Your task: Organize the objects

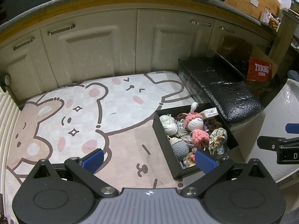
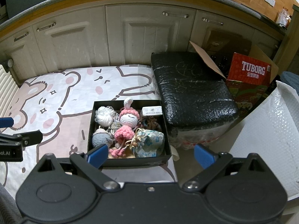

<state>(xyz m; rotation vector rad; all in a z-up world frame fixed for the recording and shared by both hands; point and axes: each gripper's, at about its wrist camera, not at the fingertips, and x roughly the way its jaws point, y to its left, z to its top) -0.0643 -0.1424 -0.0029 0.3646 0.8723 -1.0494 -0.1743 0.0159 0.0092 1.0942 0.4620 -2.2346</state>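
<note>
Hovering over a cartoon mat [image 2: 61, 93], 2 empty grippers face a full black box [image 2: 129, 159].

From the left, the left gripper [image 1: 148, 158] hangs above bare mat with its blue fingers spread wide and nothing between them; the box sits at the mat's right edge, just beside a black wrapped bundle [image 2: 190, 85]. Inside, a white yarn ball [image 2: 104, 116], a grey crochet figure [image 2: 101, 139], a pink crochet doll [image 2: 129, 119] and a floral pouch [image 2: 151, 142] lie heaped, touching. All look light, soft and squashy, so pinching a doll's round body should hold. The doll's long axis runs front to back, white tip pointing away. The right gripper [image 2: 150, 155] is likewise released, straddling the box's near right corner.
</note>
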